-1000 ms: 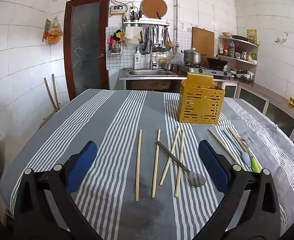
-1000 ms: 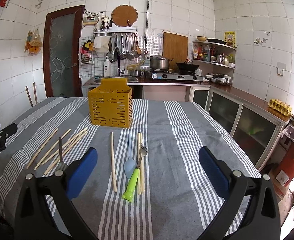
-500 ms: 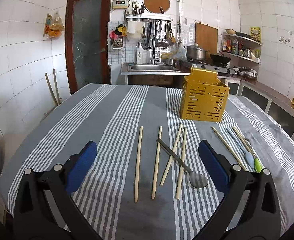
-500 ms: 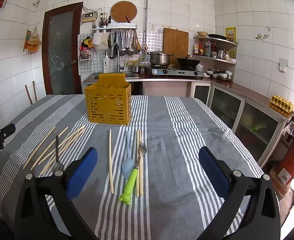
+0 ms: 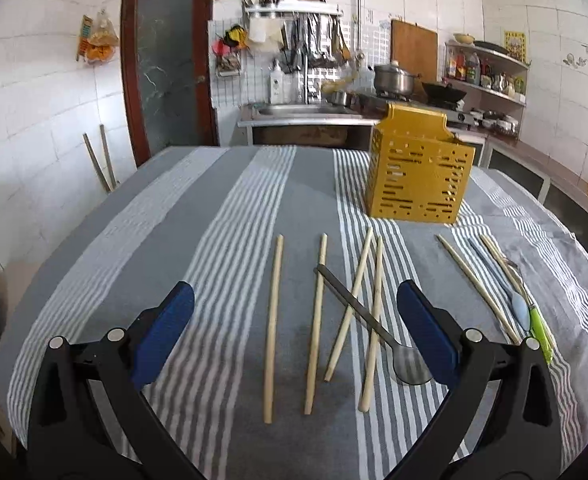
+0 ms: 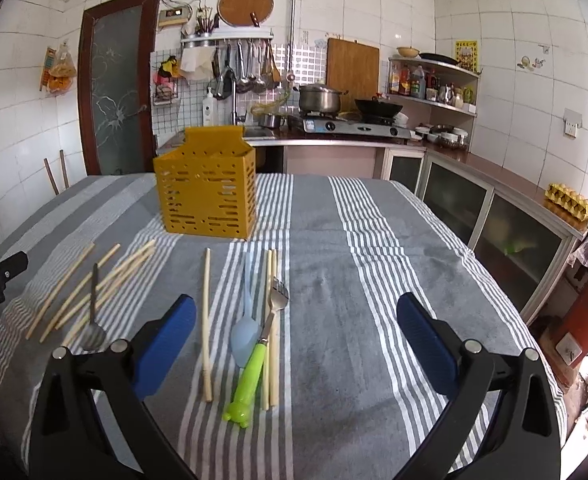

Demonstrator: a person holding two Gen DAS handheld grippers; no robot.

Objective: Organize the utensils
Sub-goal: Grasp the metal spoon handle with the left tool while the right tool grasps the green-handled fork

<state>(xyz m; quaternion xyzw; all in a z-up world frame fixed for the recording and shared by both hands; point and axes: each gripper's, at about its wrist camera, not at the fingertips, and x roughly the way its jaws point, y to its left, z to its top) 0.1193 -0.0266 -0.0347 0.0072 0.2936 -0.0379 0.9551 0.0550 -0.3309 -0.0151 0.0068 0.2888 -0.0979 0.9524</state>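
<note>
Hovering lower than a second ago, left gripper (image 5: 294, 328) gapes, empty, over four loose wooden chopsticks (image 5: 273, 320) and dark metal spoon (image 5: 368, 322) mid-frame; right gripper (image 6: 296, 338) likewise spread. Perforated yellow plastic utensil holder (image 5: 418, 178) upper right; nothing sorted yet.

I am looking into a home kitchen; white tiled walls (image 6: 514, 8) rise all round; a gas stove (image 6: 354, 128) along the back carries a steel pot (image 6: 320, 98) and a dark wok (image 6: 378, 108); beside it a sink (image 5: 294, 110) sits under a rack of hanging ladles (image 6: 246, 68); a wooden cutting board (image 6: 352, 64) leans on the tiles and a round board (image 6: 246, 2) hangs higher up; corner shelves (image 6: 434, 80) hold bottles and jars; an egg tray (image 6: 568, 202) rests on the side counter; a glass-panelled door (image 6: 116, 88) stands at left; the surface (image 6: 374, 280) before me wears a grey striped cloth.
</note>
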